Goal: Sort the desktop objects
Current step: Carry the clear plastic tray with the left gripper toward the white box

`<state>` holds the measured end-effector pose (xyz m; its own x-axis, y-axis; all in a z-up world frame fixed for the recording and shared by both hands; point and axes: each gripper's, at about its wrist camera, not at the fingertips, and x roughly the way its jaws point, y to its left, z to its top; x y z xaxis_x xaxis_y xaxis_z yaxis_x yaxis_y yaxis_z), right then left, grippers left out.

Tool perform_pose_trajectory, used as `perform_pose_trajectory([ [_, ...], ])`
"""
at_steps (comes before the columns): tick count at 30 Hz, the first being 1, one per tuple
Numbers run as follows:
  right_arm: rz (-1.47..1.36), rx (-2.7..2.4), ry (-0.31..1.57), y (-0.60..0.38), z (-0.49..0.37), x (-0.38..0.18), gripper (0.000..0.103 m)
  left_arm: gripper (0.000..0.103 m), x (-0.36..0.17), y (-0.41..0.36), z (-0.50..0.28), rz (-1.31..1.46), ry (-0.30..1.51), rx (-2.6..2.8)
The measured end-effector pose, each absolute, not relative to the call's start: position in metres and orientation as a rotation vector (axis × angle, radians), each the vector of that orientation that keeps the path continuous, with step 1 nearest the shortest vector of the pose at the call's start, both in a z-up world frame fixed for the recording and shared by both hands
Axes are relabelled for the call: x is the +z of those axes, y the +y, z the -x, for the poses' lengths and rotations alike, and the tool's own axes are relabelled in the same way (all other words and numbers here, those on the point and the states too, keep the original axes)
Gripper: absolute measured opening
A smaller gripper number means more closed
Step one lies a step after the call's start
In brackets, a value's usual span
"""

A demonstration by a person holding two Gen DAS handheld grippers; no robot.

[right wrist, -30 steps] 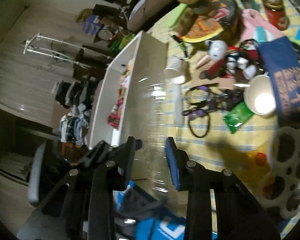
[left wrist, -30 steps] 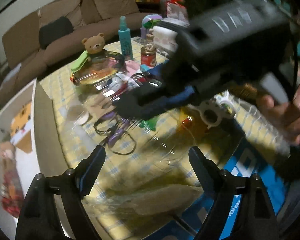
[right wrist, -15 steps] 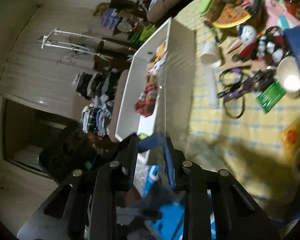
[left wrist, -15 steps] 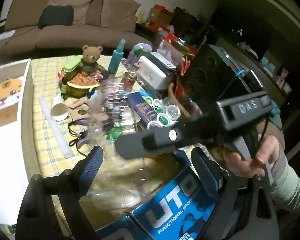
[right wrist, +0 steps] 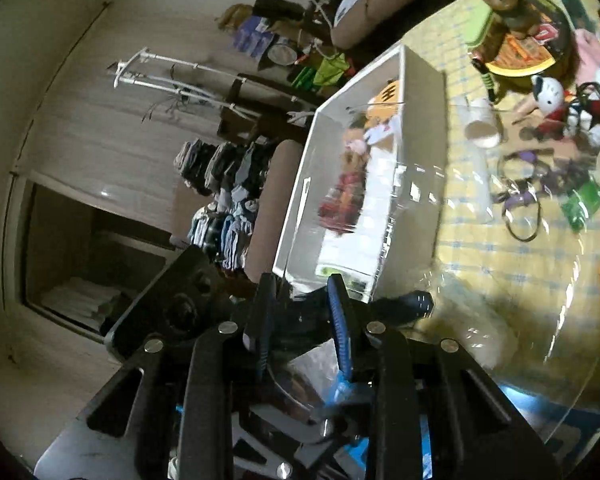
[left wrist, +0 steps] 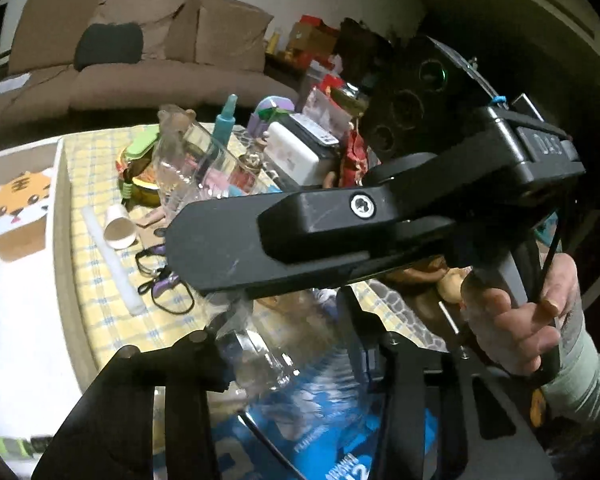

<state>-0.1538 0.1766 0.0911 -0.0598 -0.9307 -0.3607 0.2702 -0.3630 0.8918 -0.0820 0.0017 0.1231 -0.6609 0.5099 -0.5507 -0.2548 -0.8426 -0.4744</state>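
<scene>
A clear plastic container (right wrist: 500,264) is lifted above the yellow checked table (left wrist: 100,272). My right gripper (right wrist: 302,320) is shut on its near wall, blue pads either side. In the left wrist view my left gripper (left wrist: 284,320) grips the same clear plastic (left wrist: 268,352) between its black fingers. The right gripper's body (left wrist: 380,216) crosses just in front of it. A white storage box (right wrist: 364,184) with a tiger picture (left wrist: 16,196) stands at the table's left edge.
On the table lie a white paper cup (left wrist: 118,228), a white tube (left wrist: 112,260), purple-handled cords (left wrist: 164,280), a teddy bear on a round tin (right wrist: 512,20), a teal spray bottle (left wrist: 224,120). A blue box (left wrist: 332,440) lies below. A sofa (left wrist: 140,60) stands behind.
Both grippers have risen with the clear container and swung toward the white box. My left gripper has closed from wide open onto the plastic. The right gripper now fills the left view.
</scene>
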Motion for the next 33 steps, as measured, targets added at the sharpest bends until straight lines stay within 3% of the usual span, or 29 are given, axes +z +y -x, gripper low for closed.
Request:
perform_pose_trajectory([
  [9,-1.33,-1.517,-0.756,0.148,0.087,0.062,0.028,0.04,0.092,0.011,0.007,1.108,-0.598,2.441],
  [13,-1.421,-1.515,-0.75,0.149,0.059,0.027,0.037,0.04,0.066,0.02,-0.019,1.206,-0.634,2.465],
  [14,-1.435,-1.517,-0.755,0.151,0.055,0.022,0.038,0.046,0.061,0.023,-0.028,1.23,-0.618,2.477],
  [17,-1.487,-1.579,-0.726,0.166,0.034,0.009,0.039,0.076,0.056,0.026,-0.047,1.299,-0.533,2.558],
  [18,-1.481,-1.59,-0.722,0.171,0.028,0.009,0.039,0.078,0.057,0.026,-0.054,1.311,-0.507,2.577],
  [24,-1.377,-1.828,-0.609,0.216,-0.002,0.043,0.044,0.078,0.071,0.022,-0.067,1.333,-0.38,2.673],
  [28,-1.353,-2.034,-0.476,0.237,-0.007,0.067,0.06,0.078,0.077,0.017,-0.063,1.326,-0.378,2.698],
  [33,-1.411,-2.19,-0.286,0.235,-0.013,0.058,0.061,0.078,0.069,0.016,-0.052,1.342,-0.404,2.672],
])
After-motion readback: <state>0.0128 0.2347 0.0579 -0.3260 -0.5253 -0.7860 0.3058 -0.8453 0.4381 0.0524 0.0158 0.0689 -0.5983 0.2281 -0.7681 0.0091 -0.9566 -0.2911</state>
